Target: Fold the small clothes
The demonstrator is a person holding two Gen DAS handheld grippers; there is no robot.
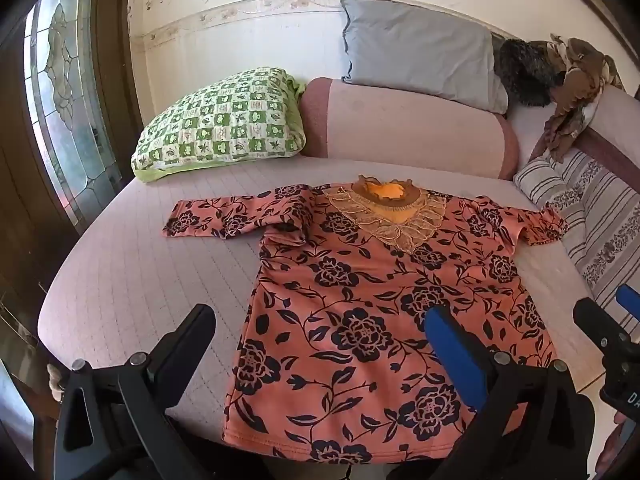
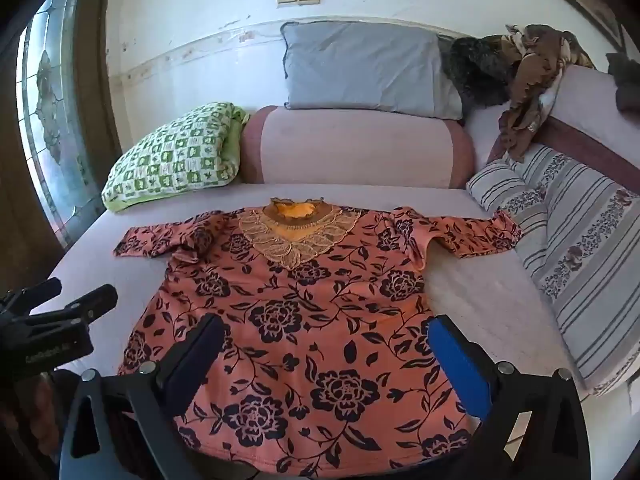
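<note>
An orange blouse with a black flower print (image 1: 360, 320) is lying face up and spread flat on the bed (image 1: 132, 280), its hem at the near edge and its lace-trimmed neckline (image 1: 390, 216) pointing toward the far pillows. Its left sleeve (image 1: 224, 218) is stretching out sideways with a fold bunching at the shoulder, and the right sleeve (image 1: 536, 224) is reaching toward the striped cushion (image 1: 592, 224) at the right.

The left tongs (image 1: 320, 324) are hovering over the near left part of the blouse, standing wide and gripping nothing; one black finger is showing over bare bedsheet, the blue-padded one over the cloth. The right tongs (image 2: 326, 332) are hanging over the near middle of the blouse, likewise spread wide and empty, both fingers above the printed fabric. Whether either is brushing the cloth cannot be told.

At the far side a green checked pillow (image 1: 224, 116) is leaning beside a pink bolster (image 1: 408, 128), with a grey pillow (image 1: 420, 52) resting on top of the bolster against the wall. A brown crumpled garment (image 1: 576, 84) is draping over the right edge.
</note>
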